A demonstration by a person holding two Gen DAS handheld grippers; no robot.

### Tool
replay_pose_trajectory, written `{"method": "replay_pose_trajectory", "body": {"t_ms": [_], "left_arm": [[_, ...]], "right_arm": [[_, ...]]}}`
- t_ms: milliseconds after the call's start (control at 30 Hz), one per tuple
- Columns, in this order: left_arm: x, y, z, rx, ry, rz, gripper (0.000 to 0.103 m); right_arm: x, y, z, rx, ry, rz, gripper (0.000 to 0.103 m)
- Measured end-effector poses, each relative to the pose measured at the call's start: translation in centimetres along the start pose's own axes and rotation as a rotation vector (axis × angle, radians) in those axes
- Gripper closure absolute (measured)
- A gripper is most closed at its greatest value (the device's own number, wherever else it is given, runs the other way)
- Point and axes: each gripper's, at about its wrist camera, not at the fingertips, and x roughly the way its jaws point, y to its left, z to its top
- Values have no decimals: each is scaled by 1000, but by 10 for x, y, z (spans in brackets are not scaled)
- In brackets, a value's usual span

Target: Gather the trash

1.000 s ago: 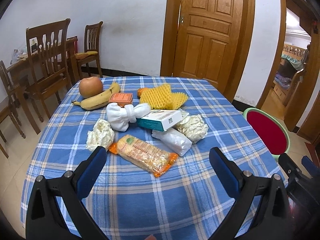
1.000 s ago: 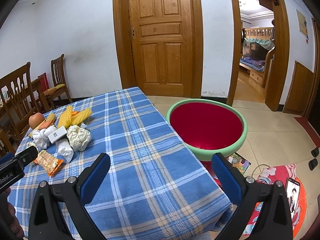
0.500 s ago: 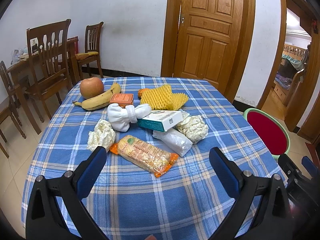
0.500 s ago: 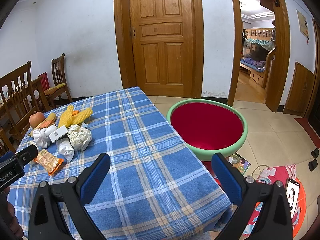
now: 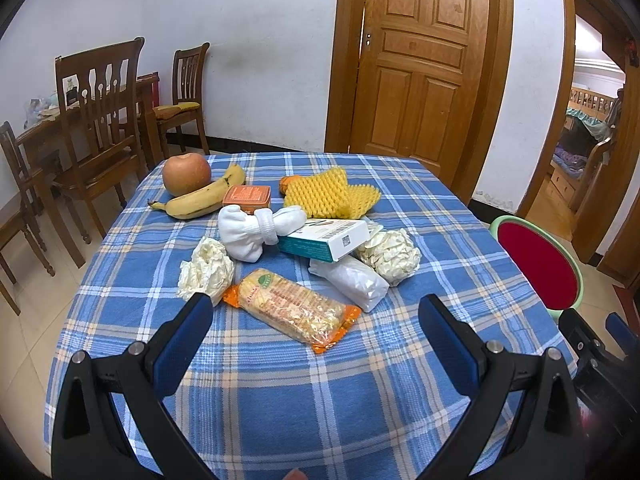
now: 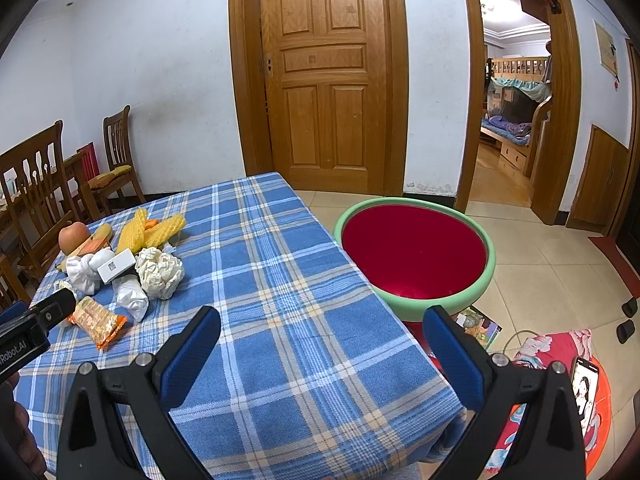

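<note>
The left gripper [image 5: 314,330] hangs over the near edge of the counter [image 5: 280,400], its jaws spread wide and empty, and the right gripper [image 6: 320,340] is likewise released above the checked cloth, holding nothing.

In the left wrist view the trash lies in a cluster at about 12 o'clock from the left gripper. A crumpled paper ball [image 5: 206,268] sits at 11 o'clock, its lower edge hidden behind the left blue pad. A cracker packet [image 5: 290,306] in orange wrap lies dead ahead. A white plastic wrapper [image 5: 350,282] and a second paper wad [image 5: 390,254] lie at 1 o'clock, touching each other. A teal-and-white carton [image 5: 324,238] leans on rolled white socks [image 5: 256,232]; its print is too small to read. Behind them are a small orange box [image 5: 247,198], a banana [image 5: 200,200], an apple [image 5: 186,174] and yellow foam fruit netting [image 5: 328,200], which half covers an orange object that cannot be made out.

The red basin [image 6: 414,254] with a green rim stands just beside the counter at 1 o'clock in the right wrist view; its base is hidden.
</note>
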Motion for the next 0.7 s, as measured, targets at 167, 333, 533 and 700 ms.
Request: {"method": "replay_pose_trajectory", "body": {"t_ms": [167, 333, 533, 700], "left_arm": [[1, 2, -1, -1, 1, 4, 2], [2, 4, -1, -1, 3, 9, 2], [6, 6, 2, -2, 6, 14, 2], [11, 11, 6, -6, 10, 26, 2]], "right_arm": [[0, 0, 0, -1, 1, 0, 0], [1, 3, 0, -9, 5, 6, 0], [4, 6, 1, -16, 8, 9, 0], [7, 9, 4, -25, 15, 19, 0]]}}
